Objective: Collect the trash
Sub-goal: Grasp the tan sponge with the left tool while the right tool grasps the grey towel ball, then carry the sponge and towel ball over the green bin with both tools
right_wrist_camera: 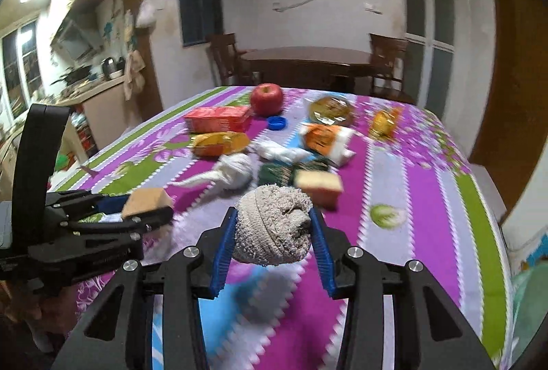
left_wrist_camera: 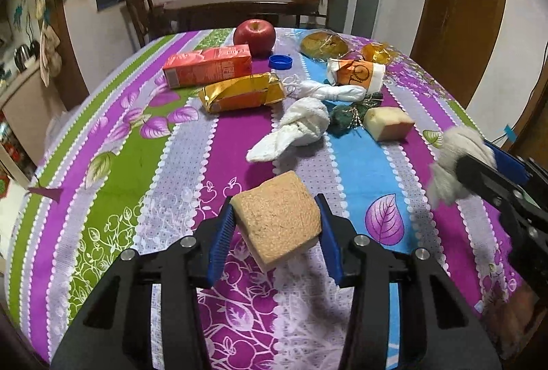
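Observation:
My left gripper [left_wrist_camera: 276, 219] is shut on a tan slice of bread [left_wrist_camera: 279, 216], lifted off the striped tablecloth [left_wrist_camera: 191, 150]. My right gripper [right_wrist_camera: 274, 227] is shut on a grey balled-up rag [right_wrist_camera: 274, 226], also off the cloth. The right gripper with the grey balled-up rag [left_wrist_camera: 455, 164] shows at the right edge of the left wrist view. The left gripper with the slice of bread [right_wrist_camera: 145, 202] shows at the left of the right wrist view. Farther back lie a knotted white rag [left_wrist_camera: 298, 126], a twisted white cloth [left_wrist_camera: 328, 92], a crumpled paper cup [left_wrist_camera: 358, 72] and a gold snack wrapper [left_wrist_camera: 243, 92].
An orange juice carton [left_wrist_camera: 207, 65], a red apple [left_wrist_camera: 254, 36], a blue bottle cap [left_wrist_camera: 280, 61], a cheese-like wedge [left_wrist_camera: 387, 123], a dark green scrap [left_wrist_camera: 349, 114] and wrapped pastries [left_wrist_camera: 323, 44] lie at the far half. A dark wooden table [left_wrist_camera: 233, 7] with chairs stands behind.

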Demonstrator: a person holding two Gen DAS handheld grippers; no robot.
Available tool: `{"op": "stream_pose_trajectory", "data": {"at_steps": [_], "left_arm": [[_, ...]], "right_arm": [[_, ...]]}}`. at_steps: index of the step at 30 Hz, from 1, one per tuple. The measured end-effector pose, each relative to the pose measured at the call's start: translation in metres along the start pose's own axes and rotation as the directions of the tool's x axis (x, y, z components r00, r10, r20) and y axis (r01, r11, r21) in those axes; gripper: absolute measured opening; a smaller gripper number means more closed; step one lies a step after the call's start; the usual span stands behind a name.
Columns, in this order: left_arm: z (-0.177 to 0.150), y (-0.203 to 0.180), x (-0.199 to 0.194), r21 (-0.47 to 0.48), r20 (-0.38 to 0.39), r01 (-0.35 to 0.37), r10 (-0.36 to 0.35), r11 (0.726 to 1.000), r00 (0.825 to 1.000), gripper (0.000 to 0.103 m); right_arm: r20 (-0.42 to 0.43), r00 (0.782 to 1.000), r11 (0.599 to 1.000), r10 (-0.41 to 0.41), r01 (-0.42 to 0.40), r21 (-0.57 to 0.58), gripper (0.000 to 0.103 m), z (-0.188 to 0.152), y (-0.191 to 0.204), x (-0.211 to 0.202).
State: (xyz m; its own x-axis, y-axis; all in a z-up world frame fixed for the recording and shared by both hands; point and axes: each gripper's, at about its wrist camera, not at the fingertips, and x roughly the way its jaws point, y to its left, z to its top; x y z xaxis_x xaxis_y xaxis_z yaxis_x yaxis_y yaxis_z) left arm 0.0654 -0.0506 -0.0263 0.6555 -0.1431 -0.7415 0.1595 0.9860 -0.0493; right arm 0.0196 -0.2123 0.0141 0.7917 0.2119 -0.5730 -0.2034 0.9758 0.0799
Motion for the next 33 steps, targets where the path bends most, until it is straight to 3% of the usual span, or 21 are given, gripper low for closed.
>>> {"op": "stream_pose_trajectory", "data": {"at_steps": [8,21,26,33], "left_arm": [[0.000,-0.030,-0.003,0.079,0.037,-0.051,0.049,0.996,0.998,0.044],[-0.001,-0.063,-0.011,0.158,0.073,-0.078,0.068,0.984,0.995,0.044],[0.011,-0.086,-0.018,0.208,0.110,-0.073,0.051,0.975,0.993,0.044],[0.032,-0.135,-0.023,0.282,0.136,-0.016,-0.023,0.959,0.990,0.044]], "right_arm": [[-0.026,0.998,0.990,-0.059,0.062,0.128,0.043,-0.030,-0.034,-0.026],[0.000,0.993,0.972,-0.122,0.119,0.200,0.043,-0.048,-0.057,-0.056],[0.035,0.985,0.962,-0.168,0.157,0.225,0.043,-0.043,-0.073,-0.076],[0.093,0.958,0.939,-0.273,0.244,0.243,0.043,-0.033,-0.106,-0.116]]}}
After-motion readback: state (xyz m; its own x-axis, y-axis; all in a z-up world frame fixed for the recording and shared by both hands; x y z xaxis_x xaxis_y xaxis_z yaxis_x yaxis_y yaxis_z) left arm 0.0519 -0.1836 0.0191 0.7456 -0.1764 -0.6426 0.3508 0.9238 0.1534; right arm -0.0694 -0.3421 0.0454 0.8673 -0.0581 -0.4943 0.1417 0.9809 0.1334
